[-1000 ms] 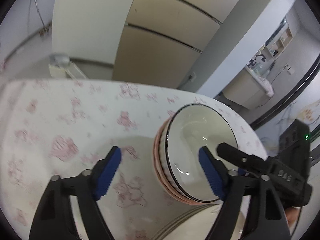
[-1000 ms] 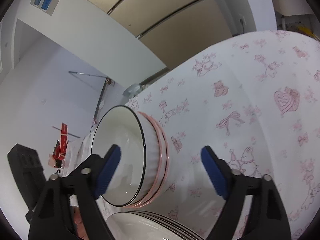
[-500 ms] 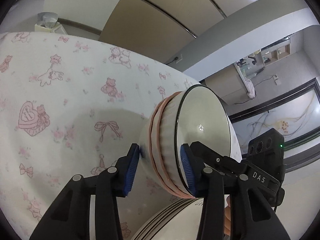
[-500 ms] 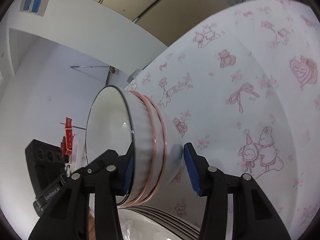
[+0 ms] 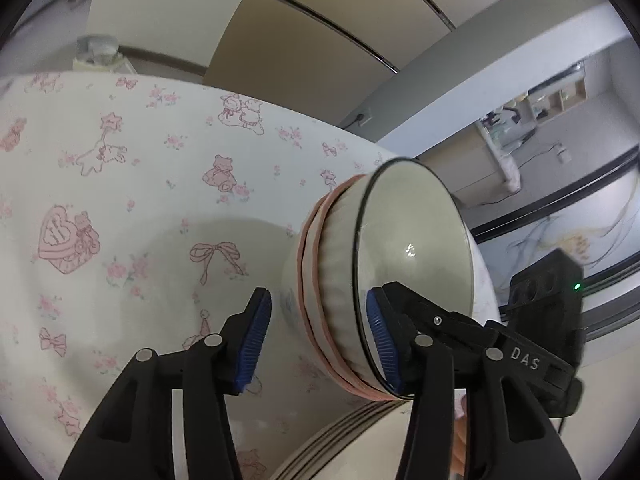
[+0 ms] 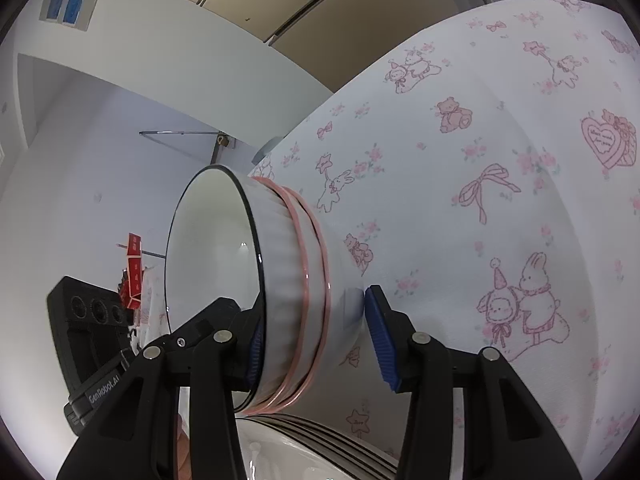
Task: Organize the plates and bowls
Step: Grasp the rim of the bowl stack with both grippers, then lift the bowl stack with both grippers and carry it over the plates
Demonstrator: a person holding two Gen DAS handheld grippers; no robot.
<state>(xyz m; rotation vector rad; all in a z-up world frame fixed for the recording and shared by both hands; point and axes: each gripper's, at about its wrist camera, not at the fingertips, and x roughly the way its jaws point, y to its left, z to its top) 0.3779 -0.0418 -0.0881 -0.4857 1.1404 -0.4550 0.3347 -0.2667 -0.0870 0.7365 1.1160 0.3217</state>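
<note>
A stack of nested bowls (image 5: pixel 344 280), the top one white with a black rim and pink-rimmed ones beneath, stands on a stack of white plates (image 5: pixel 360 432) with dark rim lines. My left gripper (image 5: pixel 316 340) spans the stack's near wall; its left pad stands slightly off the bowl. My right gripper (image 6: pixel 316 340) spans the same bowl stack (image 6: pixel 280 280) from the other side, with its right pad just touching or barely off the base. The plates also show in the right wrist view (image 6: pixel 320 440).
The table wears a white cloth (image 5: pixel 120 200) with pink bears, bows and hearts. Beige cabinet doors (image 5: pixel 304 40) stand behind the table. A red object (image 6: pixel 134 272) hangs in the room's background.
Both grippers closed from wide open onto the bowl stack, and now their jaws have spread a little. The bowl stack stays on the plates.
</note>
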